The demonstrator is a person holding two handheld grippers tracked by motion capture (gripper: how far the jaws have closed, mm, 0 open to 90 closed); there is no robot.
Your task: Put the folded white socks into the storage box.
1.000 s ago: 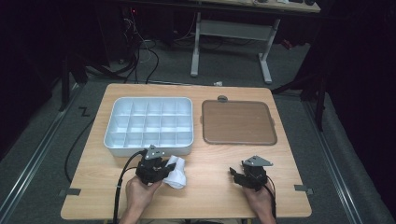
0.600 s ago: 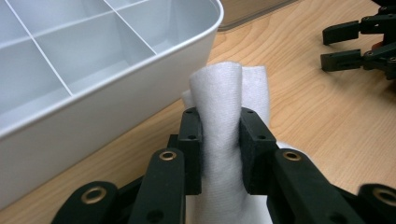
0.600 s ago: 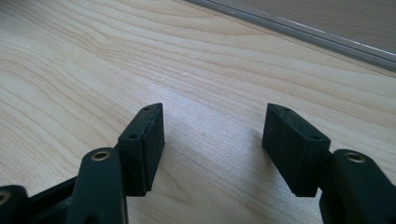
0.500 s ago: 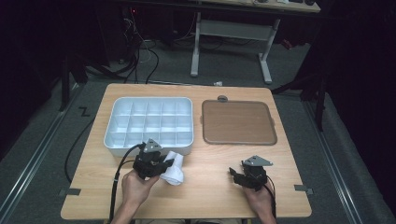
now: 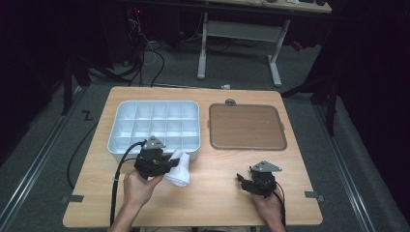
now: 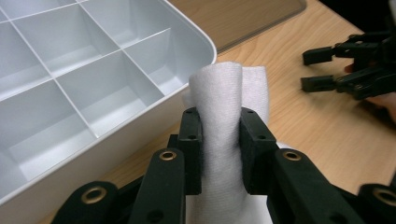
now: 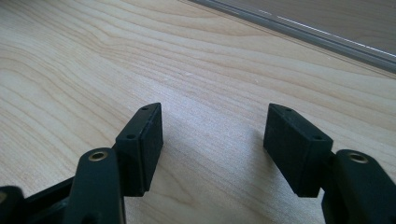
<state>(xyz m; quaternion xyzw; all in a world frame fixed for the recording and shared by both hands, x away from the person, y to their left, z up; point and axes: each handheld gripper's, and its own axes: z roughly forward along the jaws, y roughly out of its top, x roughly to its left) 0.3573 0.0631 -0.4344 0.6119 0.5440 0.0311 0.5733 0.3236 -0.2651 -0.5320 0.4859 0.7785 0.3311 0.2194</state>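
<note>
In the high view the left gripper (image 5: 164, 162) sits in the lower left-centre of the frame, pinching a white rolled cloth (image 5: 178, 168) that lies just below the near right corner of the white compartment tray (image 5: 112, 140); the left gripper view shows the same cloth (image 6: 227, 107) squeezed upright between the two black jaws at the centre of the frame, its top rising above them, with the tray (image 6: 140, 116) across the upper left and close beside the cloth; whether cloth and tray wall touch cannot be told; the right gripper (image 5: 244, 181) rests in the lower right-centre of the high view, well apart from the cloth, over the bare wooden table (image 5: 217, 203); in the right gripper view its jaws are spread wide with nothing but table (image 7: 210, 70) between them; a brown tray (image 5: 245, 126) lies in the upper right-centre of the high view, beside the white one
</note>
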